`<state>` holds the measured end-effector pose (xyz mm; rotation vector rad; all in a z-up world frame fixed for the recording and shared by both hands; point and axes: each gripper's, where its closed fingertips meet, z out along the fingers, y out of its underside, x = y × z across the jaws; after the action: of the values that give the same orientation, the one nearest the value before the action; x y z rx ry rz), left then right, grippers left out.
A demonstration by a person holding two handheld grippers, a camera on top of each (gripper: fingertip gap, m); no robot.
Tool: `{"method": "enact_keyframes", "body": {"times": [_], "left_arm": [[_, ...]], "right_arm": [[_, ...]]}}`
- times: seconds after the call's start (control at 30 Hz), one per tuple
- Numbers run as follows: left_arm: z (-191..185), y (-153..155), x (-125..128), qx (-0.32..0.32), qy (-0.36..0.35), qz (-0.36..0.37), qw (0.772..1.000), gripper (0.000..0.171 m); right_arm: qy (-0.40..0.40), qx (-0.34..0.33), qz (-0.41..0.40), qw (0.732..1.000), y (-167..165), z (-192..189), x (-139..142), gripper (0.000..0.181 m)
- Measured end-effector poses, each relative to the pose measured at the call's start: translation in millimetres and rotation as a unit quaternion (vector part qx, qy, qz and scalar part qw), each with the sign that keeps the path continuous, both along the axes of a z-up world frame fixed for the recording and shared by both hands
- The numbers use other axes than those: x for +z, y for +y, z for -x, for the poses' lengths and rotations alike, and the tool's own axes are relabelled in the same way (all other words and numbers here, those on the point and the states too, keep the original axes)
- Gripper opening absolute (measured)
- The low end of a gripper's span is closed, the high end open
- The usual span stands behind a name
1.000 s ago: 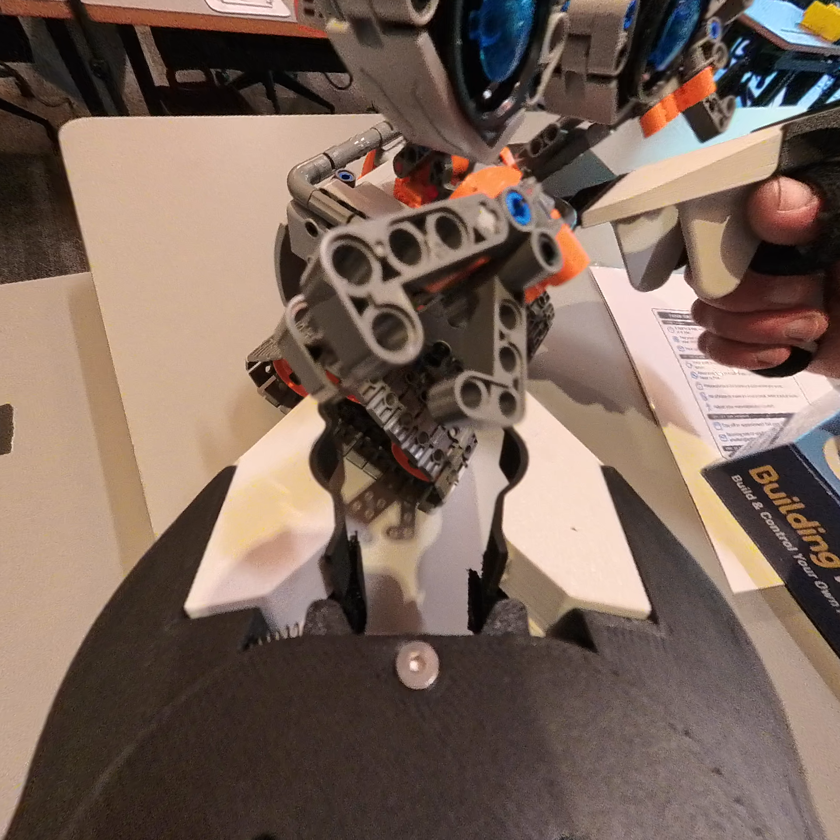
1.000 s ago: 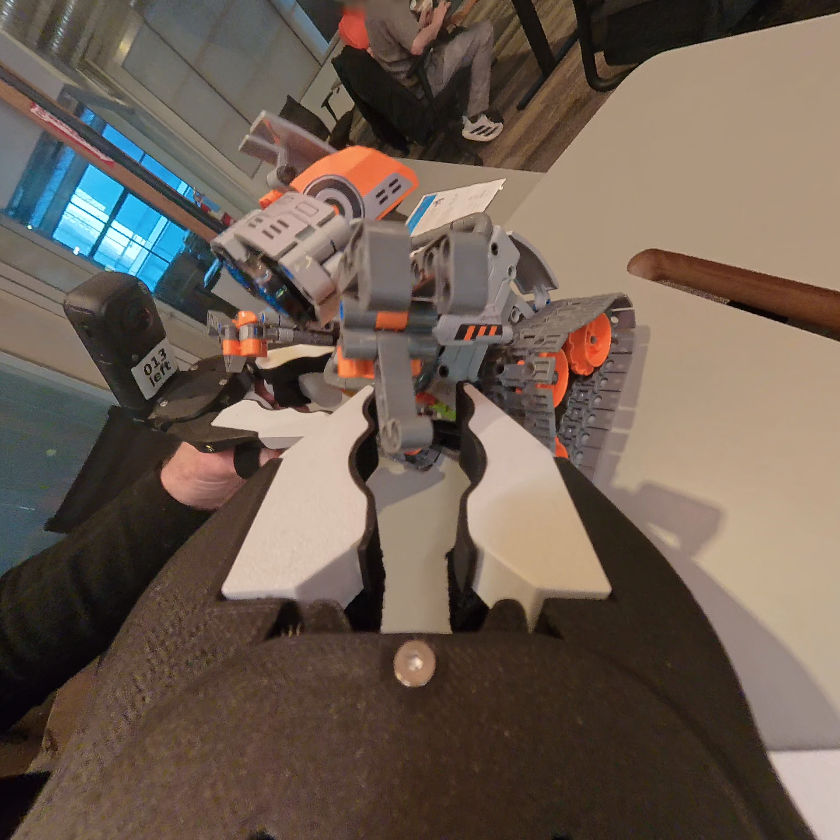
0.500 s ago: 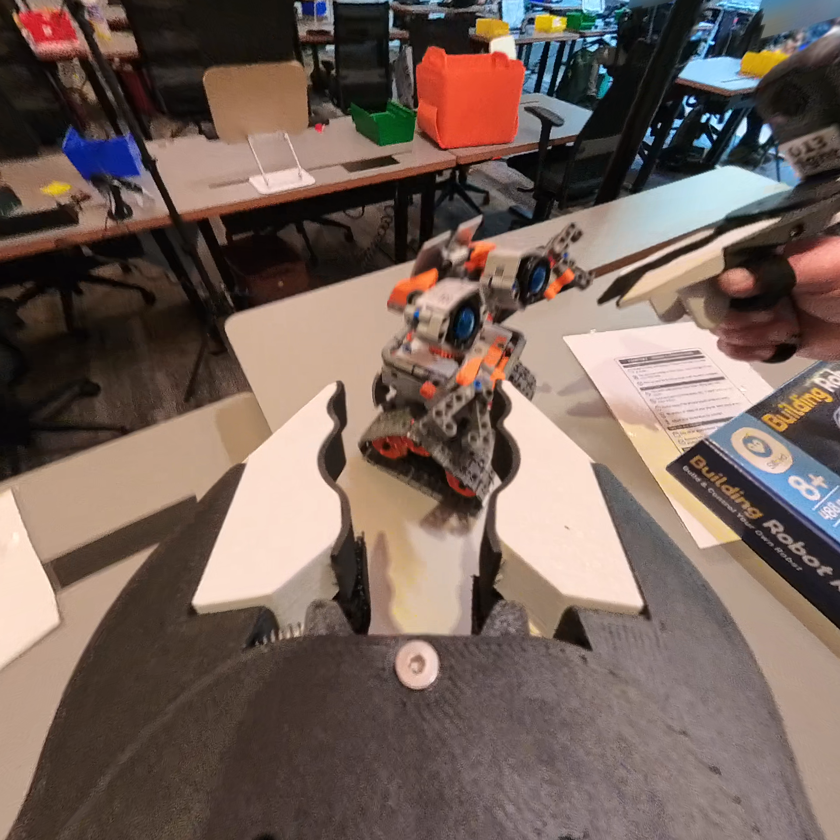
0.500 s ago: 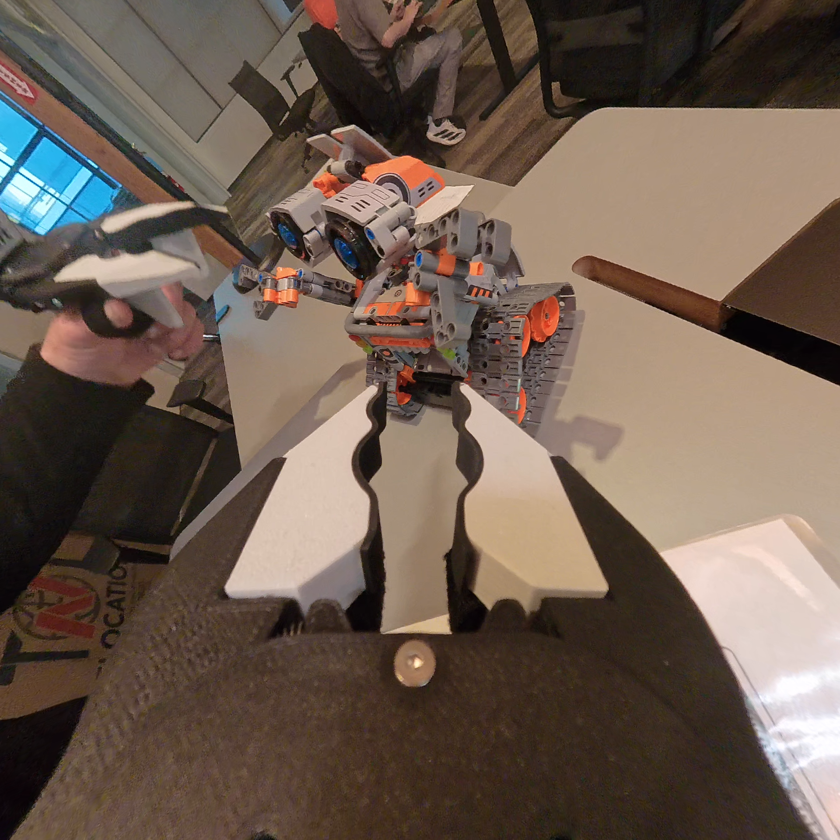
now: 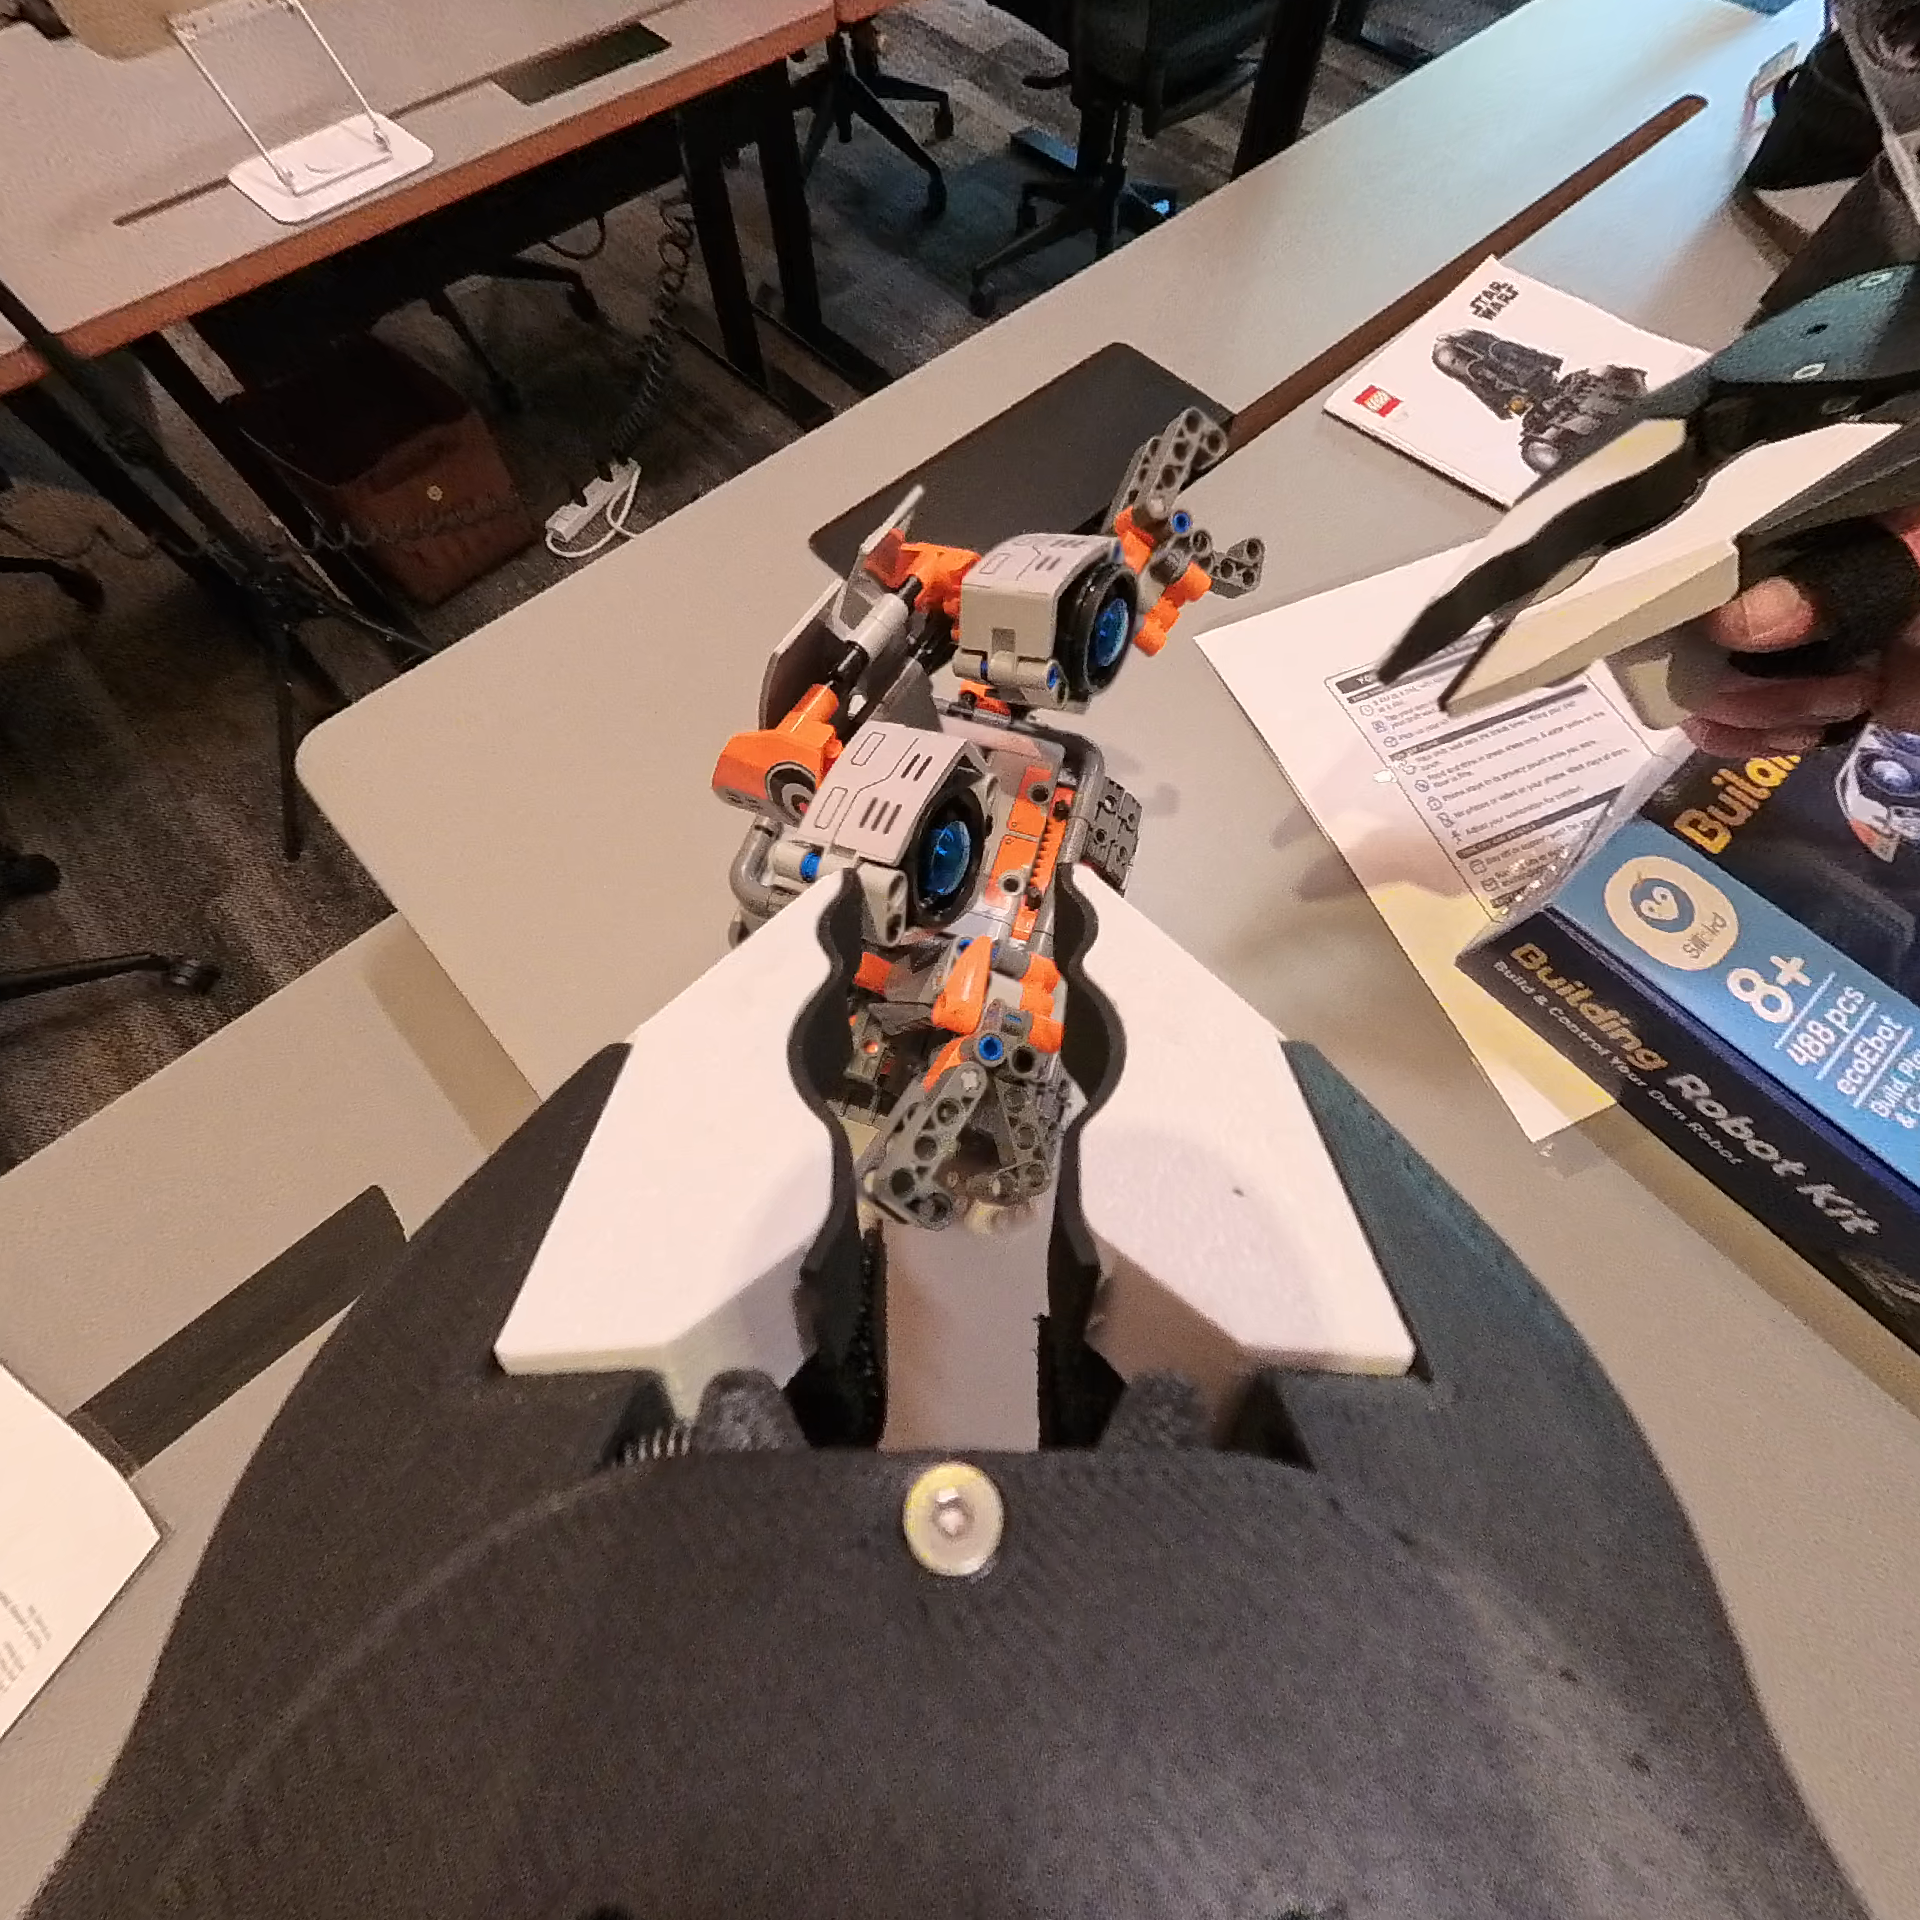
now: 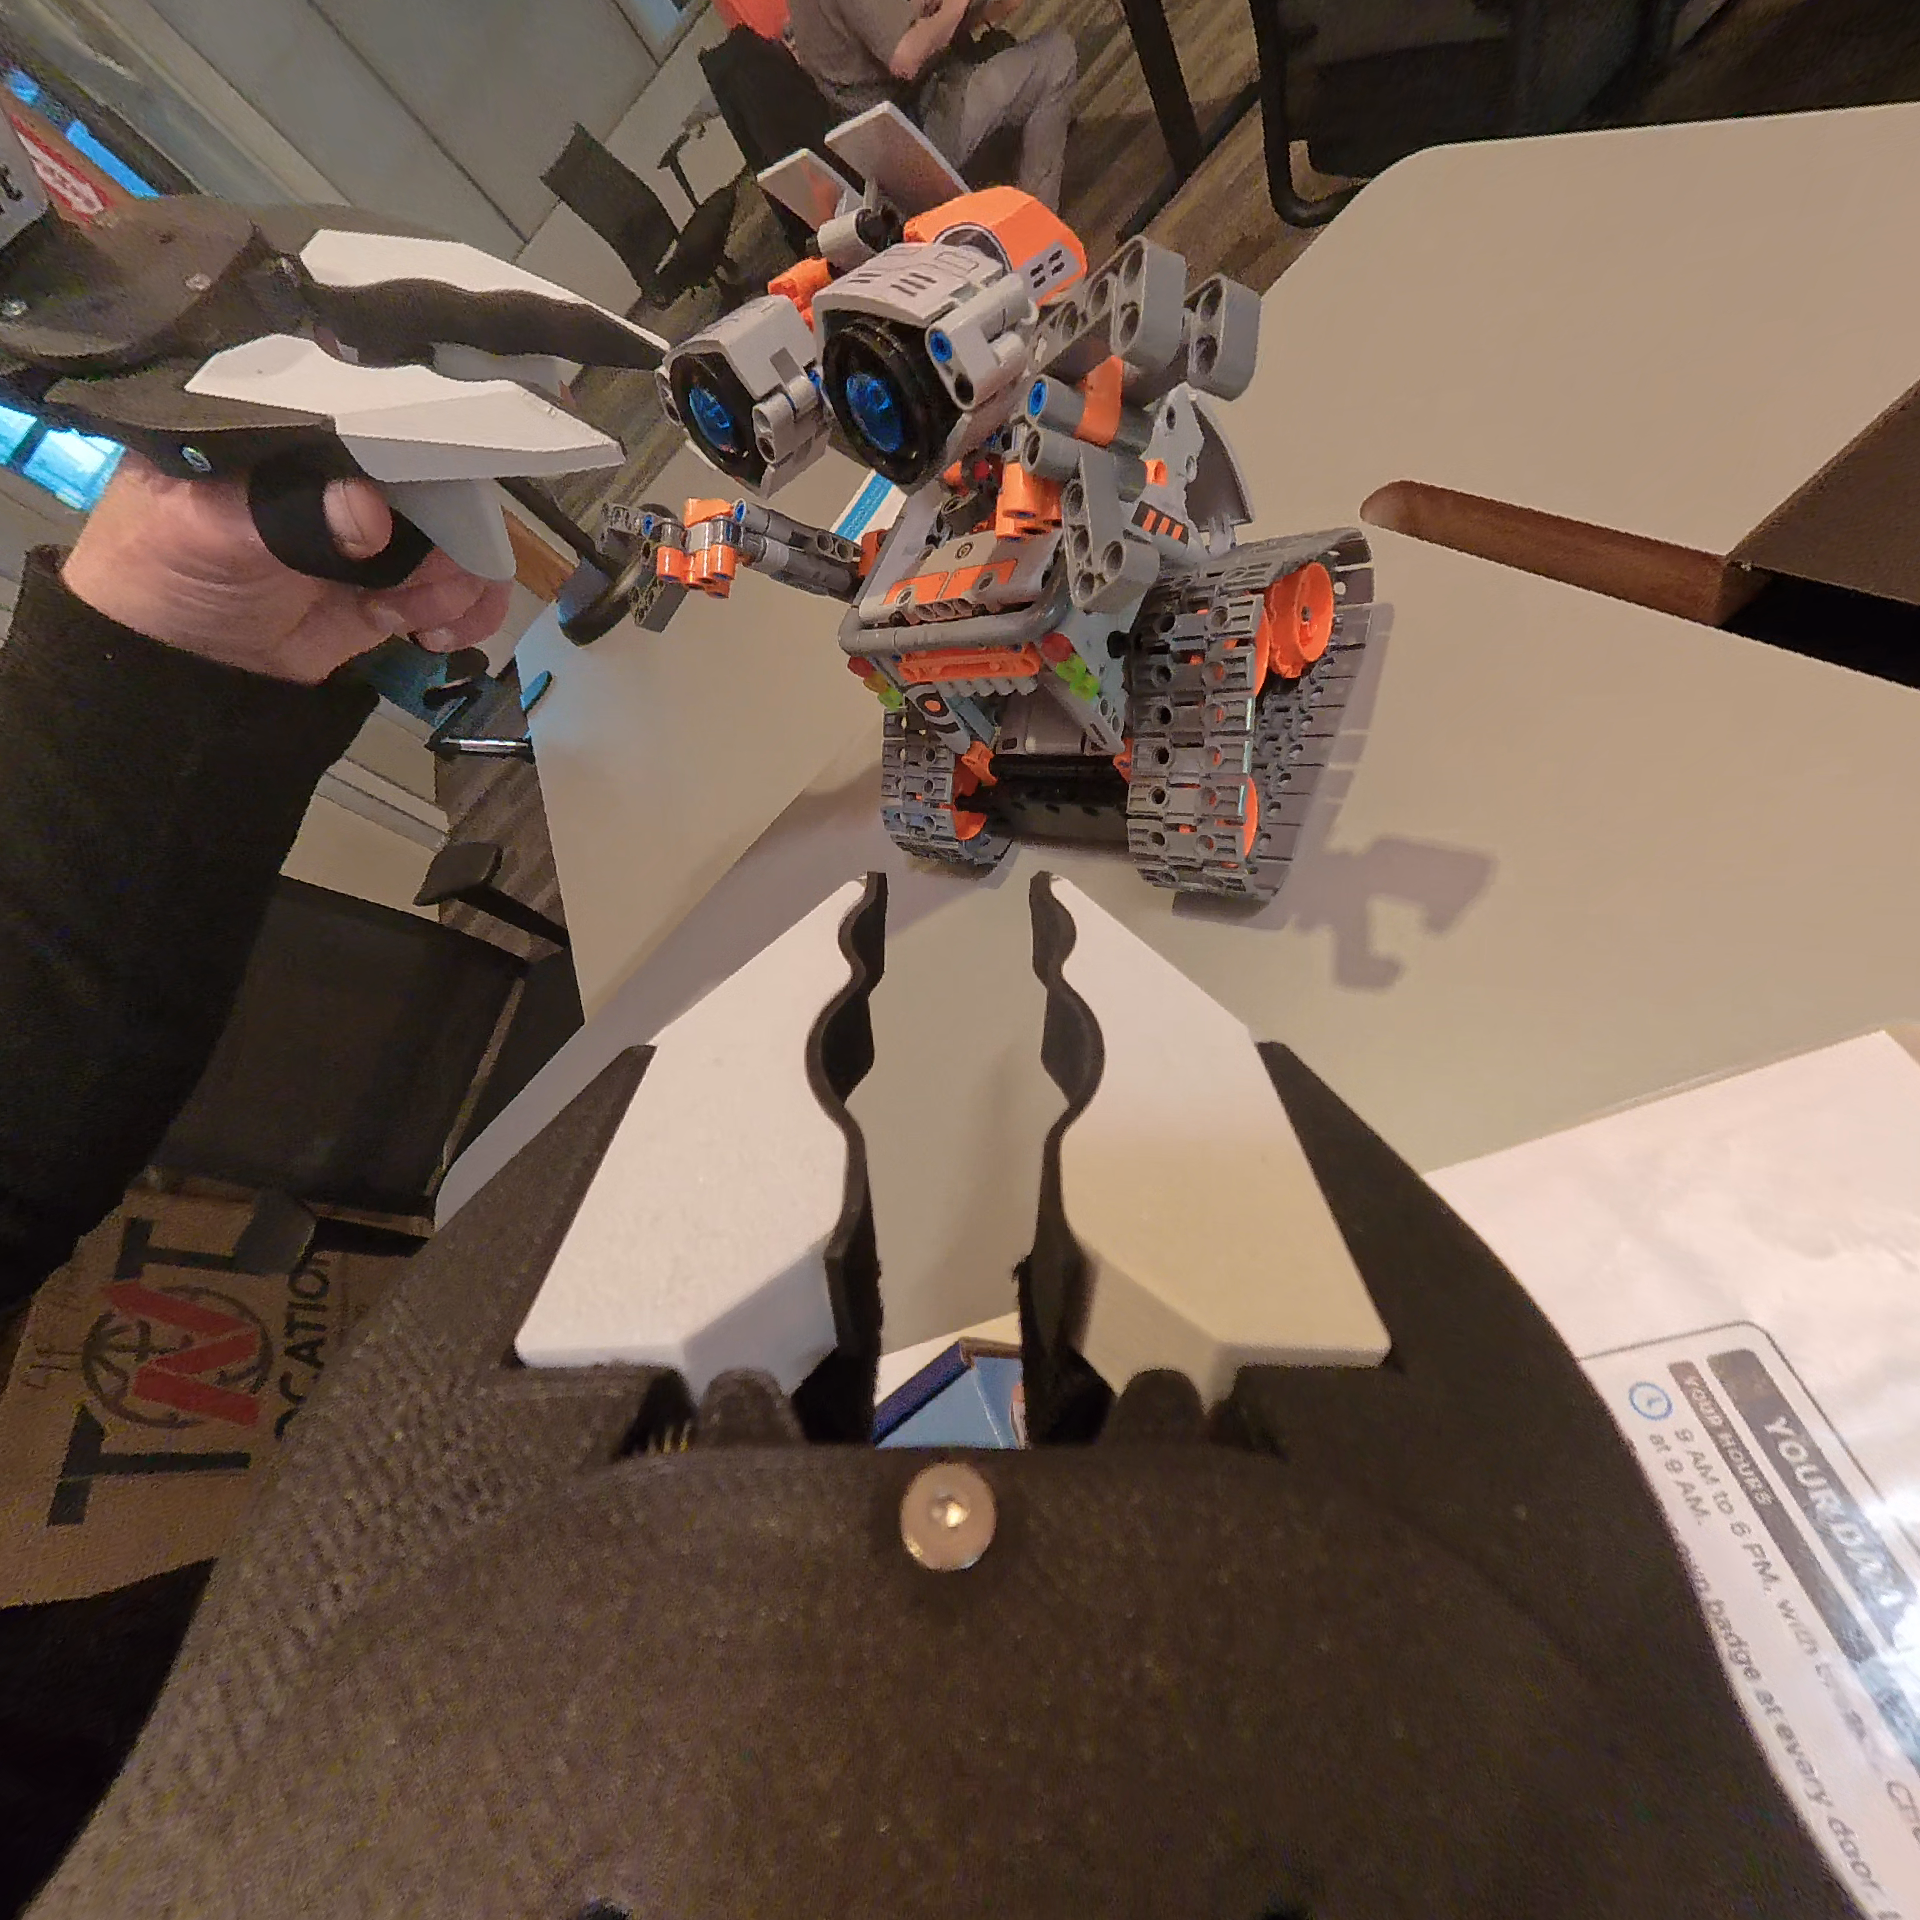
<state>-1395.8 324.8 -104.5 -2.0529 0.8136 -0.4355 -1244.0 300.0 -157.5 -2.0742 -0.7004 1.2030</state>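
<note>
Your left gripper (image 5: 956,904) and right gripper (image 6: 956,894), both parted and empty, flank the brick robot (image 6: 1049,540); a careless nudge could topple it.

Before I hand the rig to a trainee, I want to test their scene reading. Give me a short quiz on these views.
1. True or false: the left gripper is clamped on the toy robot.
2. What do the toy robot's tracks stand on? A) the table B) a tray C) a shelf
3. Fill in: the right gripper has its jaws ____ and holds nothing.

Key: 1 false, it is open and apart from the robot's head; 2 A; 3 open.
</note>
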Motion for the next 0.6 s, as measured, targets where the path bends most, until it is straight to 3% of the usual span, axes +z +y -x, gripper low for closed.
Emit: {"method": "enact_keyframes", "body": {"times": [0.3,0.6], "left_arm": [[-12.4,-3.8,0.8,-0.019,0.023,0.007,1.0,0.029],[-6.3,-4.1,-1.2,0.003,0.041,0.013,0.999,0.035]], "right_arm": [[0.005,0.001,-0.003,1.0,-6.4,-7.4,4.2,0.025],[0.007,-0.005,-0.01,1.0,-9.6,-22.3,6.8,0.026]]}}
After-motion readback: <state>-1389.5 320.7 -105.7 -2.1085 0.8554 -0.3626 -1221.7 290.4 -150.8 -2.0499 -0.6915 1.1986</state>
